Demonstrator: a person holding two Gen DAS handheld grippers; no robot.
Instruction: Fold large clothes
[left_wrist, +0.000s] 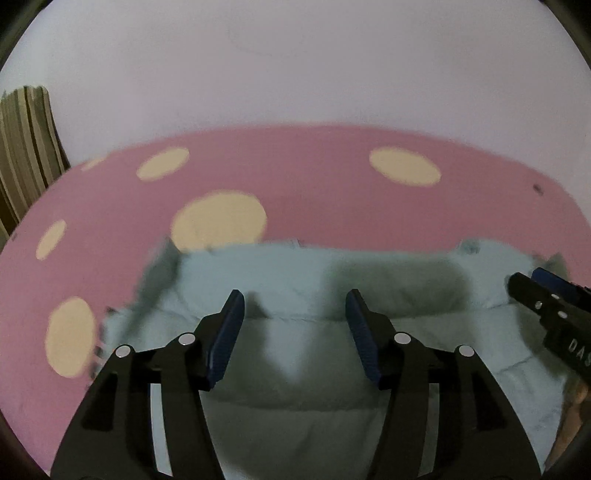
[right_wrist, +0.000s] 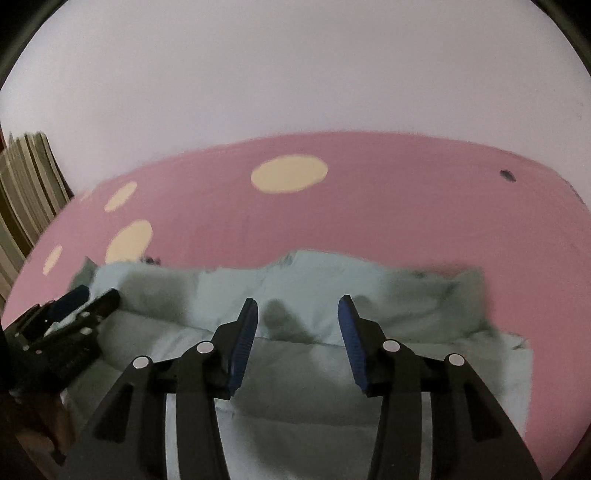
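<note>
A pale blue-green padded garment lies partly folded on a pink sheet with cream dots. My left gripper is open and empty, hovering just above the garment's middle. My right gripper is open and empty above the same garment, to the right of the left one. The right gripper's tip shows at the right edge of the left wrist view. The left gripper shows at the left edge of the right wrist view.
The pink sheet stretches beyond the garment to a white wall. A striped beige curtain or cushion stands at the far left. A small dark speck lies on the sheet at the far right.
</note>
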